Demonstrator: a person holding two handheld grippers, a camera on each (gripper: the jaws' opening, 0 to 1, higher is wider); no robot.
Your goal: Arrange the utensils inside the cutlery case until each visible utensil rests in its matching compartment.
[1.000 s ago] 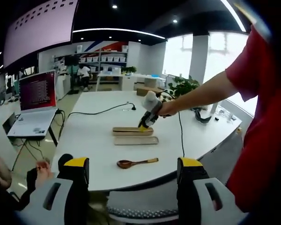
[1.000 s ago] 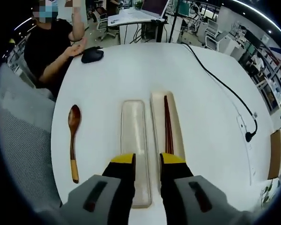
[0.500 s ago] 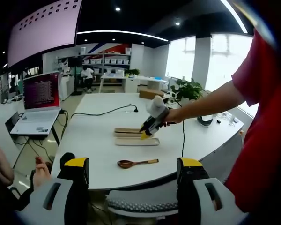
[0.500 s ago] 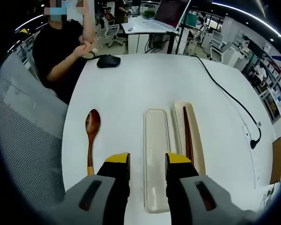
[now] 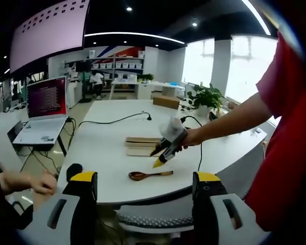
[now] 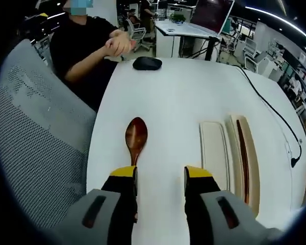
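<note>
Yellow-tipped jaws of my right gripper (image 6: pixel 160 176) stand apart with nothing between them, hovering over the white table (image 6: pixel 173 97). The wooden spoon (image 6: pixel 135 140) lies just beyond the left jaw at about 11 o'clock, its dark glossy bowl pointing away from me; its handle runs back behind that jaw and I cannot see the end. At 2 o'clock sits the cutlery case (image 6: pixel 243 155), a long pale wooden tray holding dark chopsticks (image 6: pixel 242 153), with a flat cream lid (image 6: pixel 214 153) lying touching its left side. The near ends of both are cut off by the gripper body. Farther on, a black mouse (image 6: pixel 147 63) rests near the table's far edge, beside a seated person in black. A grey mesh chair back (image 6: pixel 38 158) is at 9 o'clock.

In the left gripper view, my left gripper (image 5: pixel 145 186) is held back off the table, jaws released and wide. Beyond them the spoon (image 5: pixel 149 175) lies on the round table (image 5: pixel 107 148), the right gripper (image 5: pixel 163 150) poised above it. A laptop (image 5: pixel 41 109) glows at 10 o'clock in an open office.
</note>
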